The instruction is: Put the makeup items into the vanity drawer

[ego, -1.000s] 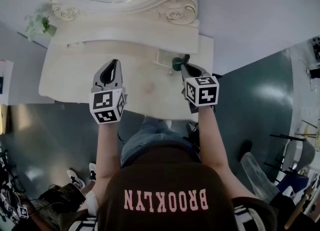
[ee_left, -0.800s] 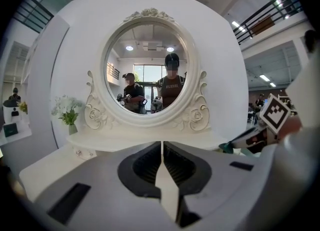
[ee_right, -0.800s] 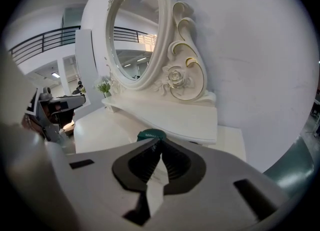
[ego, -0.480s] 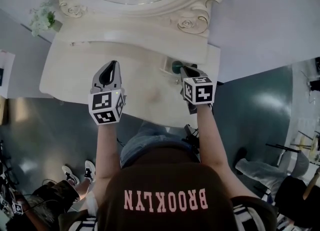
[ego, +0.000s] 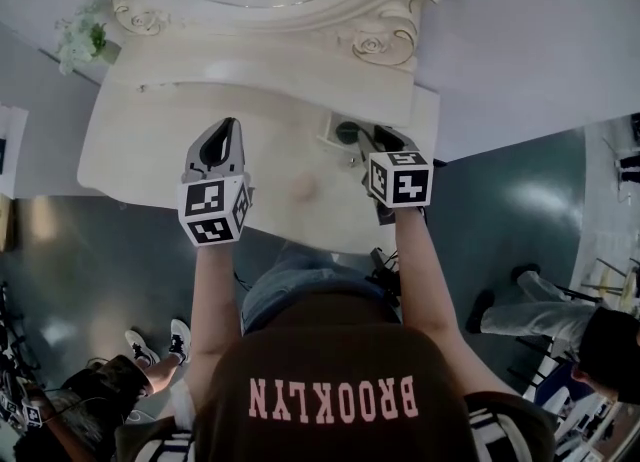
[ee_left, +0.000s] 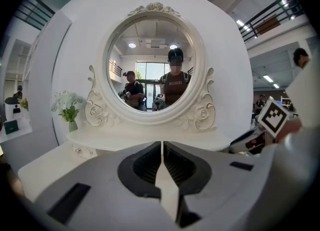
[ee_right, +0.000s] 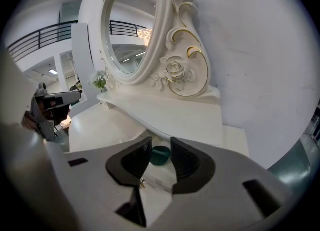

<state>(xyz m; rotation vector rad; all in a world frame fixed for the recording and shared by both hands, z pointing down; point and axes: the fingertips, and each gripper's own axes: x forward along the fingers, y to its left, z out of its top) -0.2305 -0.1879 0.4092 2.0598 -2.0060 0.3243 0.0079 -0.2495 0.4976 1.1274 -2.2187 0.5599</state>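
A small dark green round makeup item [ee_right: 161, 156] [ego: 347, 132] lies in the open drawer [ego: 328, 130] at the right end of the white vanity [ego: 150, 140]. My right gripper [ee_right: 160, 144] [ego: 372, 142] hangs just above and behind it. Its jaws have just been opening and now stand apart, with nothing pressed between the pads. The drawer's small gold knob [ee_right: 142, 184] shows under the jaws. My left gripper [ee_left: 162, 146] [ego: 223, 132] is shut and empty over the middle of the tabletop, facing the oval mirror [ee_left: 152, 60].
A raised shelf [ego: 270, 70] runs under the ornate mirror frame [ego: 385, 45]. A small vase of white flowers [ego: 85, 40] stands at the far left. A faint pinkish patch [ego: 303, 187] marks the tabletop between the grippers. Other people stand on the floor at the right [ego: 560, 310].
The green item was at the right gripper's tips; now it rests in the drawer with the jaws parted. Both grippers edged slightly toward the mirror.
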